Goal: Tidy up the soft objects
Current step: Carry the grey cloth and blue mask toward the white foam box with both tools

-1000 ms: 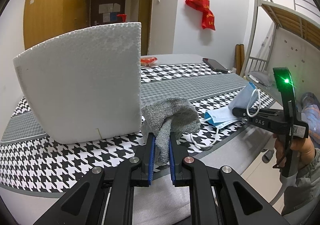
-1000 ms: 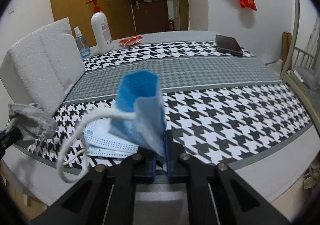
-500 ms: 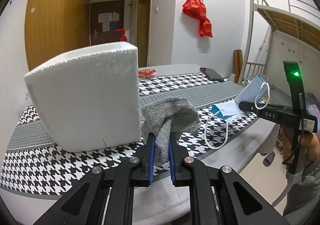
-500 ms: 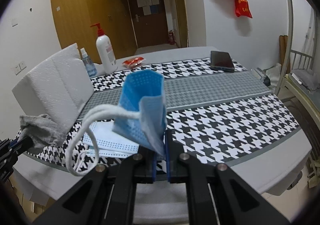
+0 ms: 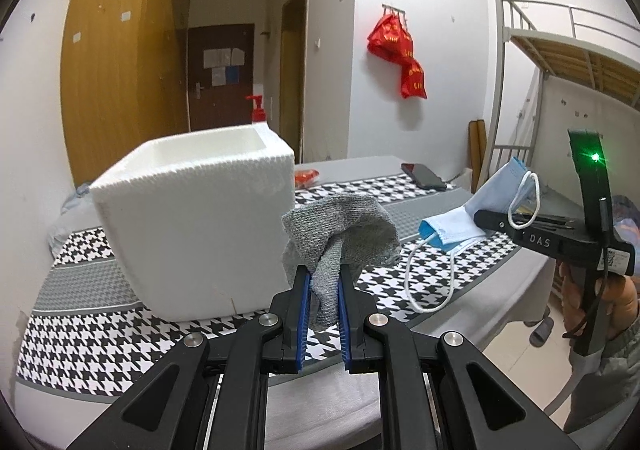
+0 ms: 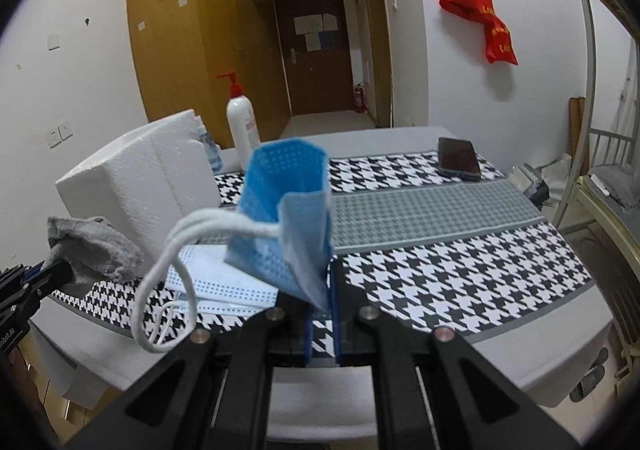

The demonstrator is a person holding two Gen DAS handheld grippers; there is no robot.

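My left gripper (image 5: 323, 282) is shut on a grey knitted cloth (image 5: 340, 234) and holds it in the air, just right of a white foam box (image 5: 200, 218) with an open top. My right gripper (image 6: 324, 286) is shut on a blue face mask (image 6: 284, 210), lifted above the table, its white ear loop (image 6: 168, 270) hanging down. More face masks (image 6: 224, 286) lie flat on the houndstooth tablecloth beneath it. In the left wrist view the right gripper (image 5: 486, 219) holds the mask (image 5: 496, 186) at the right. In the right wrist view the grey cloth (image 6: 92, 250) is at the left beside the box (image 6: 140, 190).
A pump bottle (image 6: 242, 126) and a small bottle stand behind the foam box. A phone (image 6: 458, 159) lies at the table's far right. A small red packet (image 5: 306, 175) lies at the far side. A bunk bed frame (image 5: 536, 90) stands to the right.
Both grippers have risen with their loads. The foam box's open top now shows in the left wrist view, and the mask hangs higher above the table.
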